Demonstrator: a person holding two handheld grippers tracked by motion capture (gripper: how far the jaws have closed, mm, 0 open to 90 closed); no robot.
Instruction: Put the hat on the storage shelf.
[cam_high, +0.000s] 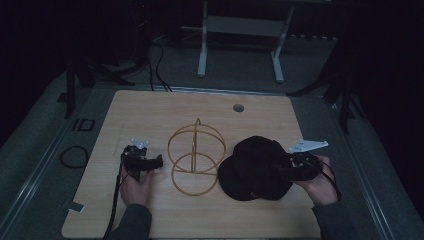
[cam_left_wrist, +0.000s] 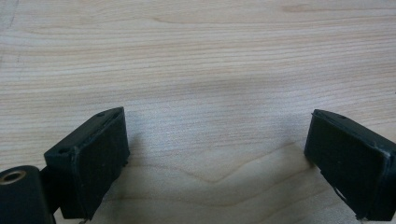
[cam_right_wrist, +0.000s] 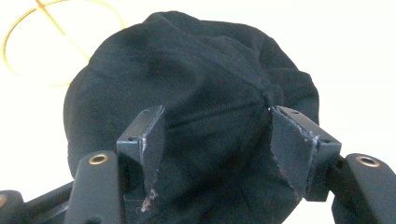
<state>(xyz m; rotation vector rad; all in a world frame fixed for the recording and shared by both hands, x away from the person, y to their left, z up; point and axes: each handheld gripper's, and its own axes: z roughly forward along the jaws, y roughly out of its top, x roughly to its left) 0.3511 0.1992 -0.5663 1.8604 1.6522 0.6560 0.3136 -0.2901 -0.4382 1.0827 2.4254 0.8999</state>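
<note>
The right gripper (cam_right_wrist: 217, 140) has its jaws spread wide, one on each side of the crown of a black hat (cam_right_wrist: 187, 93), not closed on the cloth. The hat (cam_high: 255, 169) lies at the table's four o'clock area, just beside a gold wire stand (cam_high: 195, 156) at its nine o'clock. The left gripper (cam_left_wrist: 217, 154), jaws released and empty, sits low over the bare wooden table (cam_left_wrist: 201, 60), at the stand's nine o'clock in the high view (cam_high: 159, 162).
</note>
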